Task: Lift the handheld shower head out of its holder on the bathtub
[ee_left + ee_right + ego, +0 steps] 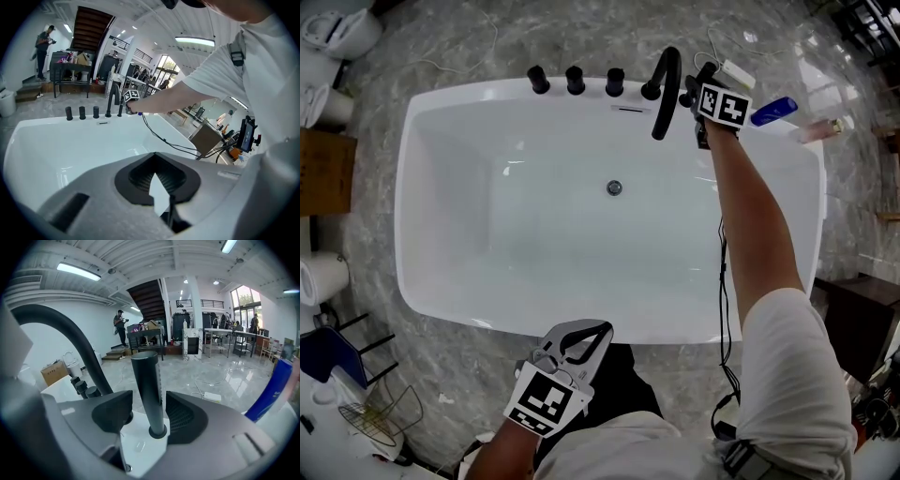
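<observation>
The handheld shower head (146,380) is a black cylinder standing upright in its round holder on the white bathtub's far rim (487,91). My right gripper (149,411) has one jaw on each side of it, close to it, with slim gaps showing, so it is open. In the head view this gripper (694,86) sits at the far right of the rim, next to the shower head (685,97) and the curved black spout (666,84). My left gripper (600,328) hovers over the near rim, shut and empty, and its jaw tips (157,154) meet.
Three black knobs (575,80) stand left of the spout (70,333). A blue bottle (773,111) and a white adapter (736,70) lie beyond the right gripper. A black cable (724,281) hangs along my right arm. A cardboard box (323,173) sits at the left.
</observation>
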Demonstrator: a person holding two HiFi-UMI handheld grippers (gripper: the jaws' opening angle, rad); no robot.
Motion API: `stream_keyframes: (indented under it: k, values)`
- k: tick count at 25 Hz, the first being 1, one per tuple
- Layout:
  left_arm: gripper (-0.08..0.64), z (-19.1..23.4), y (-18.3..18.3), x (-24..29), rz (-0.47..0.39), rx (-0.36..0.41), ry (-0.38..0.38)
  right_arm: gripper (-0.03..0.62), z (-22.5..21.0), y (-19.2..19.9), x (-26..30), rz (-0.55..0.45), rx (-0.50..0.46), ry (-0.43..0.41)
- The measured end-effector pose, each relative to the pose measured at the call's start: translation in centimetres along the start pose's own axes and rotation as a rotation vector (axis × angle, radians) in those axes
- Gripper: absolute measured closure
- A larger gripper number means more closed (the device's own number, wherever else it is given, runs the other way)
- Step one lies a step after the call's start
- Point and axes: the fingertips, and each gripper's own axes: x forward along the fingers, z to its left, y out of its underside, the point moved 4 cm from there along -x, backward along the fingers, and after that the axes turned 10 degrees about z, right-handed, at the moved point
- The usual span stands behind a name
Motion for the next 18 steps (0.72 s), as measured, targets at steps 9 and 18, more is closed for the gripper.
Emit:
stream_keyframes:
  k: [9,18]
  values:
    - [0.554,0.4,-0.1,0.5,-0.005,-0.001,0.004,0.435,-0.2,-0.8,0.6,0.001,-0.011,0.028]
    - [0.554,0.0,-0.4,0.9,0.005,0.018,0.017,0.445,0.9,-0.6,-0.4,0.013,-0.12,0.049]
